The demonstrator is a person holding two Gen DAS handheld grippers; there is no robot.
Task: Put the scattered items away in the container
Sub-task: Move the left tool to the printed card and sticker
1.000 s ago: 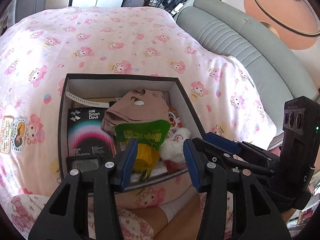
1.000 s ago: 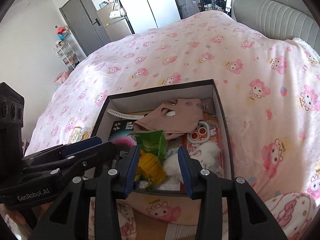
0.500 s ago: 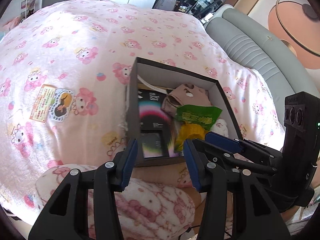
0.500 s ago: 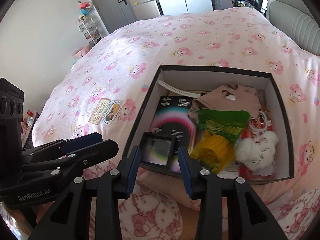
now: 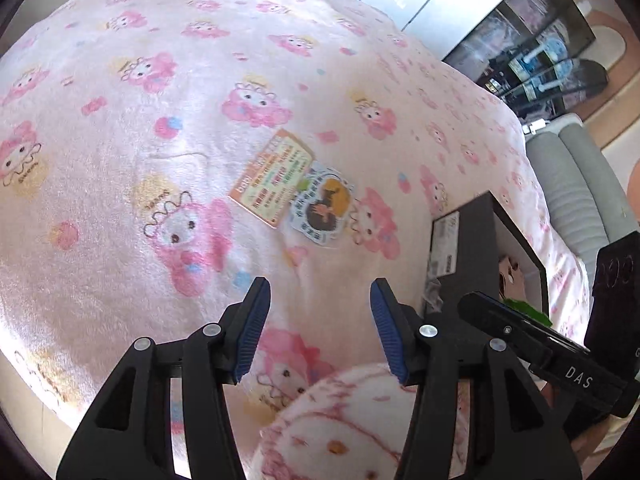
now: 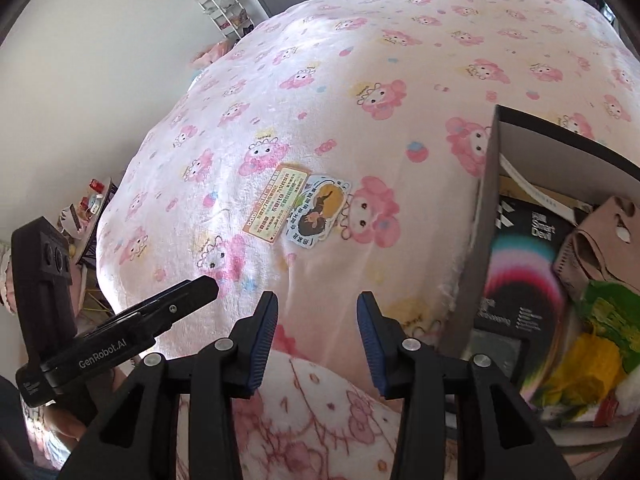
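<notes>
An orange printed card (image 5: 272, 178) (image 6: 276, 202) and a round-edged sticker with a dark figure (image 5: 322, 207) (image 6: 318, 211) lie side by side on the pink blanket, left of the black box (image 5: 460, 240) (image 6: 486, 216). The box holds a black Smart Devil package (image 6: 516, 264), a tan mask (image 6: 596, 240), a green and yellow packet (image 6: 600, 332) and other items. My left gripper (image 5: 318, 328) is open and empty, hovering short of the card. My right gripper (image 6: 316, 340) is open and empty, beside the box's left wall.
The pink cartoon-print blanket (image 5: 180, 100) covers the whole bed. A grey padded headboard (image 5: 580, 184) rises behind the box. A white wall and a small shelf rack (image 6: 228, 4) stand at the bed's far left. Pink-patterned fabric (image 6: 320, 420) lies under both grippers.
Both grippers have swung left, away from above the box toward the card and sticker on the blanket. The box now sits at the right edge of both views. Both stay open.
</notes>
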